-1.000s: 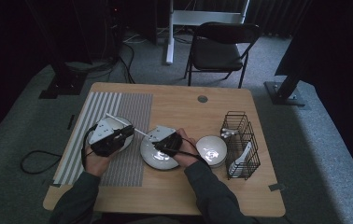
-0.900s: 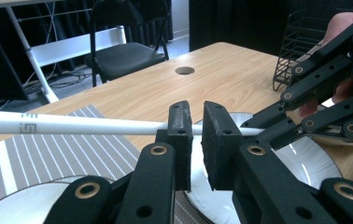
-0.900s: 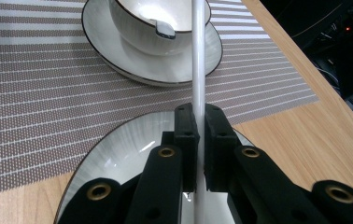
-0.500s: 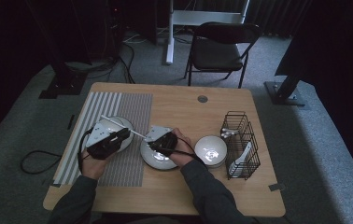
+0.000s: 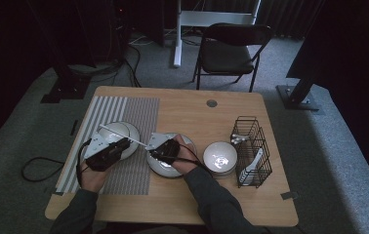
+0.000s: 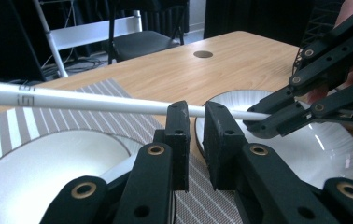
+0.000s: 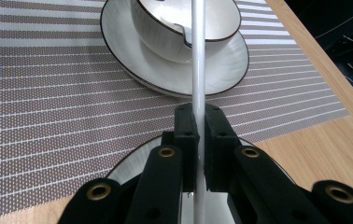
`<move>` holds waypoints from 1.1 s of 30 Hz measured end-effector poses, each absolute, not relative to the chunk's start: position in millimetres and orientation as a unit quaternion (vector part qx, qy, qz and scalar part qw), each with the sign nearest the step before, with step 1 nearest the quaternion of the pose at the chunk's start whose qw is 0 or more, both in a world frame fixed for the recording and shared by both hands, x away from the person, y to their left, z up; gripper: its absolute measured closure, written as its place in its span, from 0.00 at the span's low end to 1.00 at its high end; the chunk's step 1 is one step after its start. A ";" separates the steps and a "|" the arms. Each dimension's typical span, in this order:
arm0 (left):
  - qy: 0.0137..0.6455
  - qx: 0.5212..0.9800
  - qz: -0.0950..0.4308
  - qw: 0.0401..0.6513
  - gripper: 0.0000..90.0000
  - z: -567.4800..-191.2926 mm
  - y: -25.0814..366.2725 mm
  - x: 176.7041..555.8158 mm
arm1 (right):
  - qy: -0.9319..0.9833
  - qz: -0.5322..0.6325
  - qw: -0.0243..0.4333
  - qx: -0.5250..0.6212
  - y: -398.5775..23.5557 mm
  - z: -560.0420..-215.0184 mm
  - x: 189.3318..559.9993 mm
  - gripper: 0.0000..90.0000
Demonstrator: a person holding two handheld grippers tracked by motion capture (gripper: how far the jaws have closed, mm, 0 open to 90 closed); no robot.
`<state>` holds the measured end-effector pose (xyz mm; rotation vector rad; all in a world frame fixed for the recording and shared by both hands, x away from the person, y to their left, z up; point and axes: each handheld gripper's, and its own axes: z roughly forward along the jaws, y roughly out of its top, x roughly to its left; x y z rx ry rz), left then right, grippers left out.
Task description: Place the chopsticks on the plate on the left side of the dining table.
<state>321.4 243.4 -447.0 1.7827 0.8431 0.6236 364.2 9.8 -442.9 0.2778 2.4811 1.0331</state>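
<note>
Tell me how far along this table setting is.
Done: a bowl sits on a plate on the mat. In hand: the right gripper is shut on a white stick reaching over that bowl; the left gripper has just been opening its jaws, not pinching it. Left: setting the stick down, likely also the second plate, second bowl and spoons in the basket.

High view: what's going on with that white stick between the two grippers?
The right gripper is shut on one end of a white chopstick, above the plate nearest the person. The stick reaches out over the bowl on the plate on the striped placemat. The left gripper sits just in front of the stick; its jaws have just been opening, a gap between them, gripping nothing.
</note>
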 end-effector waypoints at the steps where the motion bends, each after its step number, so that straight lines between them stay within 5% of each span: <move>1: 0.352 0.741 0.259 0.511 0.90 -448.2 244.1 321.0 | 0.897 0.372 0.217 0.100 10.5 -443.1 364.1 0.95; 33: 0.379 0.732 0.253 0.507 0.89 -466.1 259.1 312.8 | 0.916 0.343 0.195 0.066 54.8 -458.5 372.6 0.95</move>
